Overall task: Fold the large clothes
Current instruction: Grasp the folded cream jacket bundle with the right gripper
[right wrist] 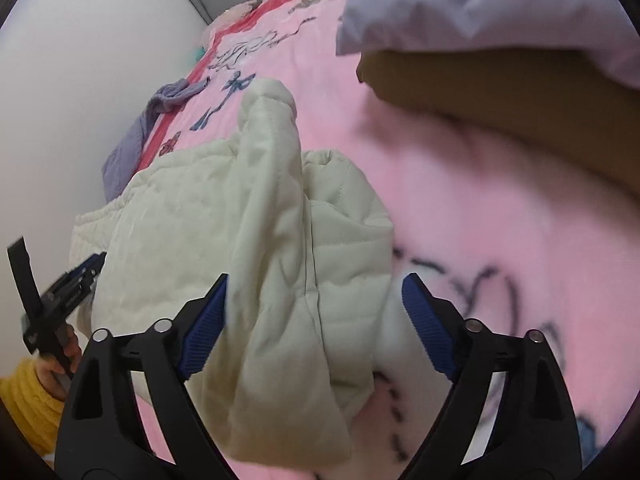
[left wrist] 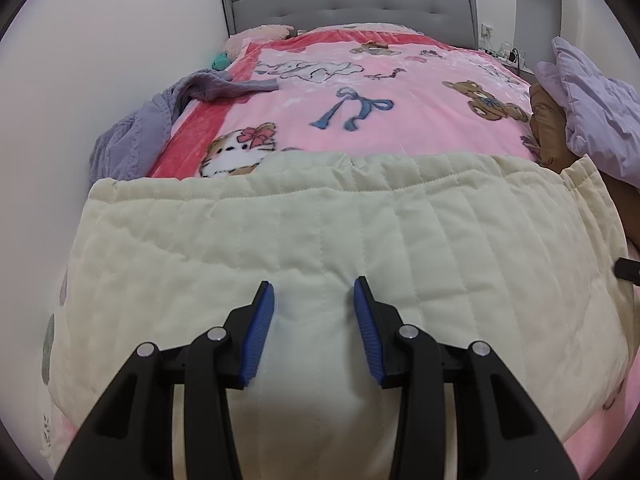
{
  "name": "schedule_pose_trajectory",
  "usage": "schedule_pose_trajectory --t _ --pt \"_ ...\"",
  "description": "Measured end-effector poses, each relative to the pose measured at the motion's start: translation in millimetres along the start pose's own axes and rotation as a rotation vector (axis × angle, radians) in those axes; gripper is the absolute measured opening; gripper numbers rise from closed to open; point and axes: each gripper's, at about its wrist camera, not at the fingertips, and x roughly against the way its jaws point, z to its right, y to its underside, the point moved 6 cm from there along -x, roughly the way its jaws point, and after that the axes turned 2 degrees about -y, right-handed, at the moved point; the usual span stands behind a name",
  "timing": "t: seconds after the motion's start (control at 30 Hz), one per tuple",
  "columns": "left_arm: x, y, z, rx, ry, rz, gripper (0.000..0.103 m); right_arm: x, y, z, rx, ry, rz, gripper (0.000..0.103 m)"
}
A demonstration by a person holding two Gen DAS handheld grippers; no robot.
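A cream quilted jacket (left wrist: 320,216) lies across the near end of a bed covered by a pink cartoon blanket (left wrist: 360,92). In the left wrist view my left gripper (left wrist: 314,290) stands partly closed with a thick fold of the jacket filling the gap between its blue pads (left wrist: 260,320). The right wrist view shows the jacket (right wrist: 248,208) bunched up, one folded part raised. My right gripper (right wrist: 316,280) is wide open astride this fold, and its pads (right wrist: 428,328) stay clear of the cloth. The left gripper (right wrist: 94,266) shows at the jacket's left edge.
A purple knit sweater (left wrist: 136,132) hangs over the bed's left side by the white wall. A lilac padded garment (left wrist: 592,100) lies on a brown one (left wrist: 548,128) at the right. A grey headboard (left wrist: 348,0) is at the far end. A hand in a yellow sleeve (right wrist: 24,400) holds the left gripper.
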Motion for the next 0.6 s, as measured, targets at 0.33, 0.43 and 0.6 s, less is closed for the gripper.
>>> schedule_pose_trajectory --t 0.33,0.43,0.6 --pt "-1 1 1 -0.008 -0.003 0.001 0.04 -43 -2 6 -0.134 -0.158 -0.138 0.089" --pt "0 2 1 -0.004 0.003 -0.001 0.04 -44 -6 -7 -0.127 -0.22 -0.179 0.088" --pt "0 3 2 -0.009 0.004 0.002 0.04 -59 -6 -29 0.016 -0.127 -0.261 0.091"
